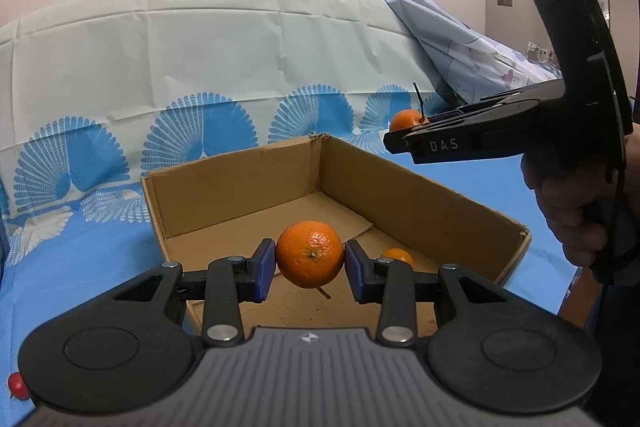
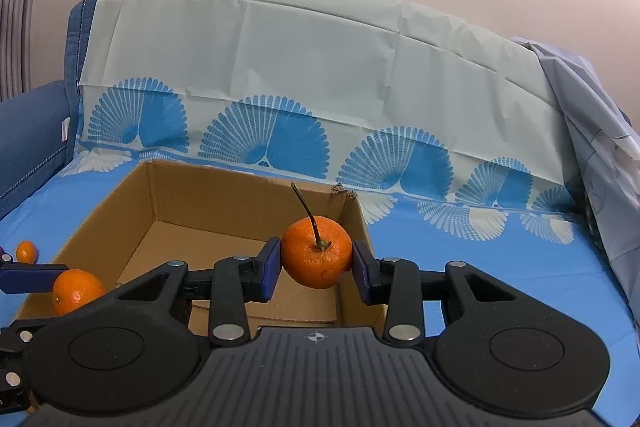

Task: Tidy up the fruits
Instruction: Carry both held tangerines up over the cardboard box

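Gripping a stemless orange between its blue pads, the left gripper was held above the near part of an open cardboard box. A small orange was seen on the box floor just to the right. A second orange with a long stem was clamped in the right gripper, held over the box's right wall. Outside the box, on the blue patterned cloth, a tiny orange fruit was seen far left, and a small red fruit near left.
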Tool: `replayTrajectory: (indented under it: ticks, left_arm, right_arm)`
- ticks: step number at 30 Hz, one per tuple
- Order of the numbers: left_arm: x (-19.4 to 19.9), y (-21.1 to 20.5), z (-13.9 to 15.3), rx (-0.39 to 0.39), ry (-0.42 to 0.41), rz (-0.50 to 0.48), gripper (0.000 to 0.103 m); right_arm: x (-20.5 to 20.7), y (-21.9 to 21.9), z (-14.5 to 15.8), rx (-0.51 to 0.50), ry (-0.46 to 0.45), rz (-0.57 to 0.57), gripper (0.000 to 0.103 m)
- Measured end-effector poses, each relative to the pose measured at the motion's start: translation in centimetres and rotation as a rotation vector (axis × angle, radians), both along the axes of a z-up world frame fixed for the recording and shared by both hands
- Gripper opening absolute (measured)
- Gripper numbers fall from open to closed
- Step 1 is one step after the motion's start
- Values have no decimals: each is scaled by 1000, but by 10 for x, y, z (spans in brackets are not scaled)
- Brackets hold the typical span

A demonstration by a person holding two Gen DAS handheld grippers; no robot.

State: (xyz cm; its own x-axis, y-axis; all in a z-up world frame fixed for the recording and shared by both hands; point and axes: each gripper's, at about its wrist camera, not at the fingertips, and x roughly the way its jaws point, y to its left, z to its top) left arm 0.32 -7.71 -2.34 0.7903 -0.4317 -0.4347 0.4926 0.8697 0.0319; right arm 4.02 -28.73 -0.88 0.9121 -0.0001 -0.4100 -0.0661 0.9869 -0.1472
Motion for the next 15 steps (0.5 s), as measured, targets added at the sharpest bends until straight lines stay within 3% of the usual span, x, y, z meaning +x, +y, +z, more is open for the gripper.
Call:
replayTrajectory:
  ticks: [15]
  left_arm:
    - [4, 0, 0, -3, 15, 10, 42]
  right_arm:
    - [3, 6, -1, -14, 11, 12, 39]
